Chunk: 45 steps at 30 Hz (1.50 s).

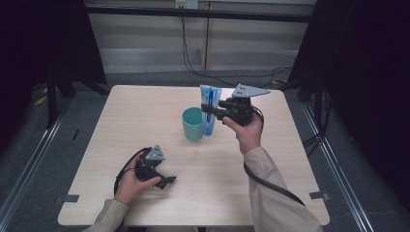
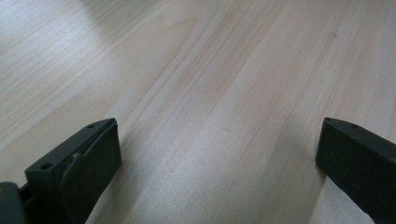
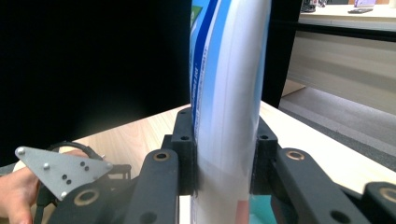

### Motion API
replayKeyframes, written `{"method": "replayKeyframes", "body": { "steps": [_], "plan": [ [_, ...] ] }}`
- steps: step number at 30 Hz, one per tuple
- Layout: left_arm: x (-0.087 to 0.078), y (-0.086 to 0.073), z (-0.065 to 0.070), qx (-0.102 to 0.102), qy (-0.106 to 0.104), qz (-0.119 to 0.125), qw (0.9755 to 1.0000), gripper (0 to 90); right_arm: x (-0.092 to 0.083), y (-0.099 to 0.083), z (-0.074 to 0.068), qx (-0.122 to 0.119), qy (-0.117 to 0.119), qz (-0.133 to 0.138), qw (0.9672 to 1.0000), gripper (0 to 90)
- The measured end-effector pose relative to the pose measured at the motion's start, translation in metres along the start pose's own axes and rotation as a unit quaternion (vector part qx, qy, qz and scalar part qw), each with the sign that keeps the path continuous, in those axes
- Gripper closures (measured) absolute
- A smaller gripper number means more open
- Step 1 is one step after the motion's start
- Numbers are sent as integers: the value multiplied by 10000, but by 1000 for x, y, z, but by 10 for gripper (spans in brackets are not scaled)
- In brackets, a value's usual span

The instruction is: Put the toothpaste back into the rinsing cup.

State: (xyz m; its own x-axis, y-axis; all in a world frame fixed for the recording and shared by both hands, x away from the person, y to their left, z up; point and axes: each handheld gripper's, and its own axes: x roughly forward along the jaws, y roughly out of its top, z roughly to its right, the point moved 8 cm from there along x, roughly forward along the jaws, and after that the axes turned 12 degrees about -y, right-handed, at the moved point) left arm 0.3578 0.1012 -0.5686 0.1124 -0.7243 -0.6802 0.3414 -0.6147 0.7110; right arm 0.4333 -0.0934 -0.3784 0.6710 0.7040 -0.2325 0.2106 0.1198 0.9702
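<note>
Black jaws of the right gripper point(image 3: 224, 154) are rising from the bottom of the right gripper view and clamping a white and blue tube point(image 3: 229, 93) that is standing upright between them. In the high view, the right gripper point(image 1: 209, 112) is holding the tube point(image 1: 209, 108) right of centre, just beside a teal cup point(image 1: 193, 123), with the tube's lower end reaching down by the cup's right side. Whether tube and cup are touching is hard to tell.

Lower left in that view, the left gripper point(image 1: 167, 181) is resting low over the wooden table point(image 1: 145, 111), well apart from the cup. Its jaws are standing wide apart with nothing between them; the left gripper view is showing bare wood grain point(image 2: 219, 116) between the two black tips.

Grey floor and a pale wall panel are lying beyond the table, with dark curtains at both sides. The right gripper view is also catching the left hand point(image 3: 14, 196) and its grey plate point(image 3: 63, 170) at lower left.
</note>
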Motion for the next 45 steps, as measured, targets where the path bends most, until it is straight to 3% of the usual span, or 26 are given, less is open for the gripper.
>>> {"method": "replayKeyframes", "body": {
  "steps": [11,37,45],
  "plan": [
    [0,0,0,12,8,-30,10000,0,6,14,2,-44,-8,79,10000,700],
    [-1,-1,0,31,-9,-69,10000,0,20,36,13,212,-87,347,9991,699],
    [-1,0,0,30,-6,-55,10000,0,24,34,19,316,-128,393,9986,699]
  ]
}}
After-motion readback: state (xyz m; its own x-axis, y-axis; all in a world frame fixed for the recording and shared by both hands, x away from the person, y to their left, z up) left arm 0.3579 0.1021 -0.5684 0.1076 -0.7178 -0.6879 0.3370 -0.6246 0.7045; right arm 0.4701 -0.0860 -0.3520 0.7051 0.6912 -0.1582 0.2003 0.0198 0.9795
